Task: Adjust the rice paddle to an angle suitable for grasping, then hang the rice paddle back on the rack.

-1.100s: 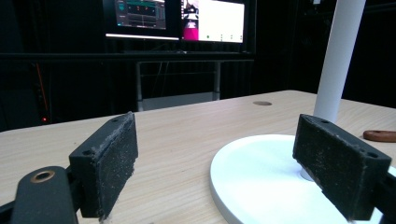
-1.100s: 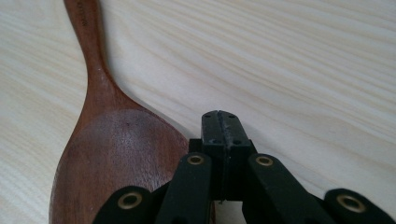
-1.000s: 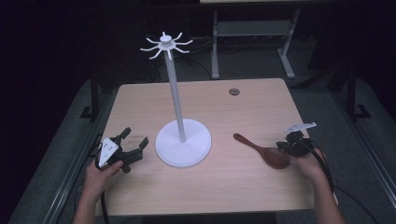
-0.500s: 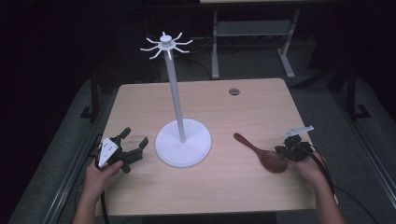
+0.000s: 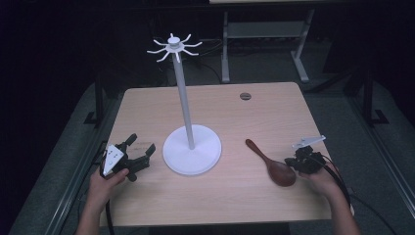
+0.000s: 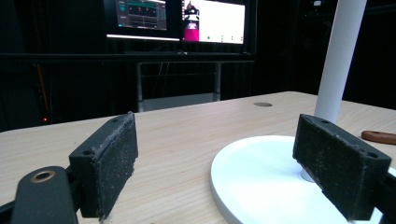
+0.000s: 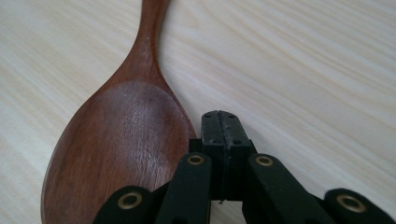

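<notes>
Dark brown wooden spoon (image 5: 272, 162) lying flat on pale wood-grain table (image 5: 235, 205), at about 4 o'clock from white stand (image 5: 191, 154); oval bowl smooth, faintly streaked, slim handle pointing to 10 o'clock. Right gripper (image 7: 222, 122) pressed closed on nothing, black pads meeting just beside the bowl's rim at 3 o'clock. Left gripper (image 5: 142, 152) spread wide, empty, its rough foam pads (image 6: 109, 163) facing the stand's round matte base from 9 o'clock. No readable writing on spoon or stand. Bare tabletop toward 6 o'clock; right table edge near the right hand (image 5: 325, 180).
</notes>
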A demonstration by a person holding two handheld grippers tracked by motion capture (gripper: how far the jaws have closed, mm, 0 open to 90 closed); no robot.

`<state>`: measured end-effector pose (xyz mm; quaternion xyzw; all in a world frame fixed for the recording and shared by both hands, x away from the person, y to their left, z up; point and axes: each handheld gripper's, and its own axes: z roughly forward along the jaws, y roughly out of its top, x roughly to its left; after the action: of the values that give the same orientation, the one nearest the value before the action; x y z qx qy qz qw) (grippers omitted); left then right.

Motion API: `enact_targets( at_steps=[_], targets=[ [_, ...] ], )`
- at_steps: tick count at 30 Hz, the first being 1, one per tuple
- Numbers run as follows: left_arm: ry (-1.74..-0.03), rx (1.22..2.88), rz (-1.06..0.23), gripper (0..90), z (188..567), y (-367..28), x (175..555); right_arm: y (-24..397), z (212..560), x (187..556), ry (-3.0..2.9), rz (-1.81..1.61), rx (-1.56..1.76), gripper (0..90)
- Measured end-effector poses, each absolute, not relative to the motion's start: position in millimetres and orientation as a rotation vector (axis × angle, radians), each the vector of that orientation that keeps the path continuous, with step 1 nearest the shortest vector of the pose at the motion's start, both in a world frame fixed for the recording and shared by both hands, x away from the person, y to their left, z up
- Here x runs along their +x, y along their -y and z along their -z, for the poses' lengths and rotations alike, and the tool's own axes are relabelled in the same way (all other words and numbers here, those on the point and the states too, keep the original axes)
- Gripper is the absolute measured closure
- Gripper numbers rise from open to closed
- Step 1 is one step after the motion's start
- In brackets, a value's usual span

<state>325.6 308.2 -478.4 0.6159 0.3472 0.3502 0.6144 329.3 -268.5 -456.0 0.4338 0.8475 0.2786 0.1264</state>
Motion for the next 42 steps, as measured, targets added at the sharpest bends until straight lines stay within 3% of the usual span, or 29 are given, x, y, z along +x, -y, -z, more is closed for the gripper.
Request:
enact_targets(
  at_steps=[5, 12, 23, 28, 42],
  targets=[
    [-0.799, 1.418, -0.807, 13.4, 478.5, -308.2, 325.6, 267.5, 453.4, 329.9, -2.455, -0.815, 1.255, 89.6],
    [-0.798, 1.419, -0.806, 13.4, 478.4, -307.8, 325.8, 269.3, 443.1, 331.0, -2.403, -0.862, 1.284, 77.7],
    [-0.8, 1.421, -0.807, 13.4, 478.3, -307.6, 325.7, 255.3, 424.5, 342.0, -2.469, -0.843, 1.329, 66.1],
    [-0.8, 1.423, -0.807, 13.4, 478.2, -307.9, 325.7, 244.5, 420.7, 349.7, -2.514, -0.832, 1.322, 55.7],
    [-0.804, 1.408, -0.801, 13.4, 478.3, -307.1, 325.8, 218.0, 415.9, 372.3, -2.642, -0.733, 1.334, 53.6]
  ],
)
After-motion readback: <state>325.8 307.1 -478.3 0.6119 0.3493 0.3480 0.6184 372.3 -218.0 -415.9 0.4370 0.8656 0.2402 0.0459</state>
